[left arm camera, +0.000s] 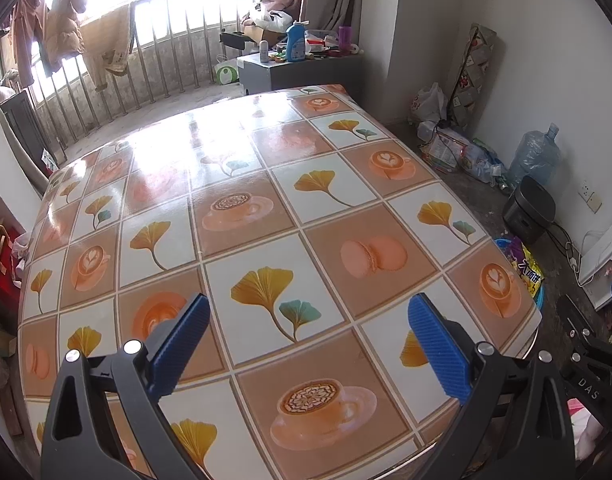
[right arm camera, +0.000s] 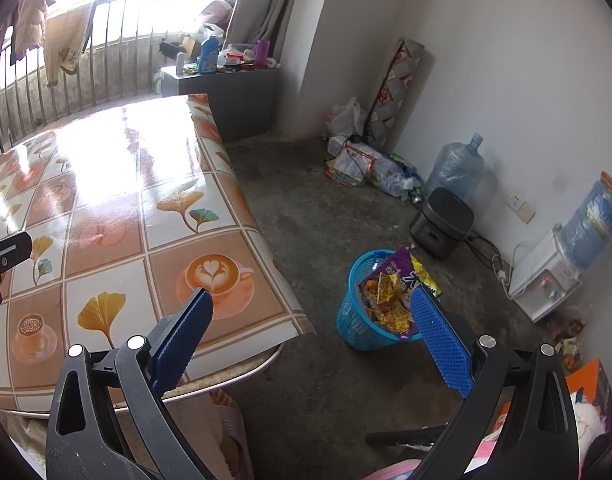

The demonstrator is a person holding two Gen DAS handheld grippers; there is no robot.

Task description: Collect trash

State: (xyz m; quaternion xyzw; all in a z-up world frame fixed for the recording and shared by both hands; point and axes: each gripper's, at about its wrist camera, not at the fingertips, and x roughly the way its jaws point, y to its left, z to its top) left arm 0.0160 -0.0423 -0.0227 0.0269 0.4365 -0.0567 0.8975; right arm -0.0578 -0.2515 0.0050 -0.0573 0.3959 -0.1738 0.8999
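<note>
The table, the reference for every position here, carried a glossy cloth printed with ginkgo leaves, coffee cups and macarons. The left tool hung above the near part of the table, its blue pads spread wide with nothing between them. The right tool sat off the table's near right corner, over the concrete floor; its pads were likewise spread wide and held nothing. The left pad overlapped the table edge in the right wrist view.

The trash, crumpled purple and yellow snack wrappers, lay heaped in a blue mesh basket standing on the floor to the right of the table's near corner, apart from it. In the left wrist view only a sliver of that basket and its wrappers showed past the table's right edge. Farther right of the table, against the wall, stood a black appliance, a clear water jug and a white dispenser.
</note>
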